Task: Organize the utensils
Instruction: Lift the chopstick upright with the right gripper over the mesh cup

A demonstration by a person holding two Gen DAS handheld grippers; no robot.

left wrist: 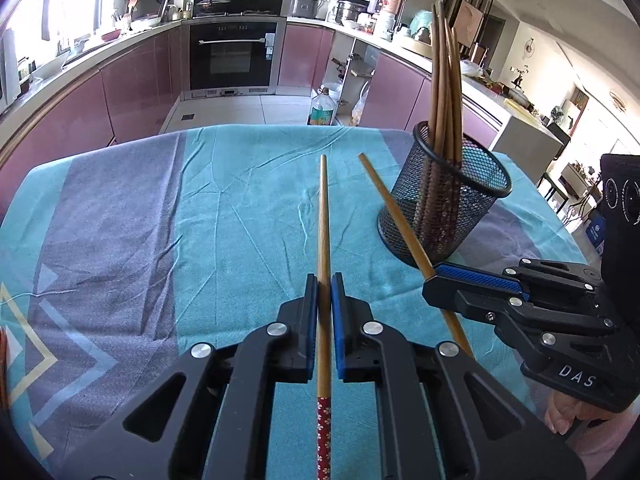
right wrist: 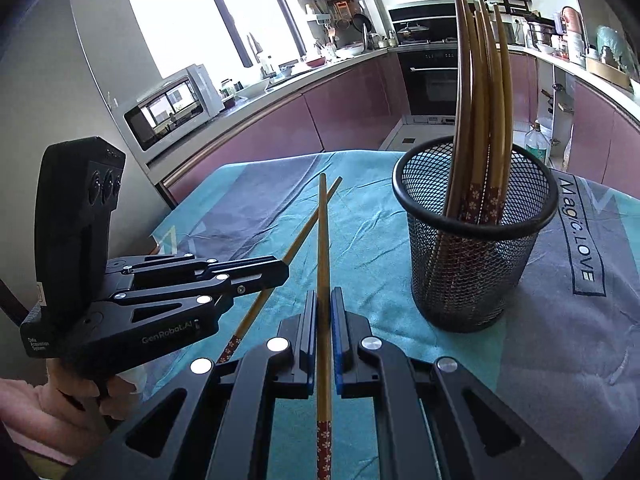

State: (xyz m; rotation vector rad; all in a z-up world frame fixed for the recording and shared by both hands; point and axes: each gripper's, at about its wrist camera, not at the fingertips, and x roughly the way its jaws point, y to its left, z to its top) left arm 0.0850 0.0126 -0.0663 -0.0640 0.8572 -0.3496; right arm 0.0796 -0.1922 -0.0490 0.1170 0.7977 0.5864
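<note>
Two hand-held claws hover over a counter (left wrist: 248, 184) draped in a teal and grey cloth. At bottom centre of the left wrist view, the left claw (left wrist: 324, 280) is clamped on one chopstick (left wrist: 323, 216); the right claw (right wrist: 324, 294) pinches another chopstick (right wrist: 322, 240) the same way. A mesh holder (right wrist: 476, 248), right of centre, already holds several chopsticks (right wrist: 480, 92). Both sticks are pinched near their patterned ends, so the long tips could swing, cross, or catch the holder's rim and tip it.
</note>
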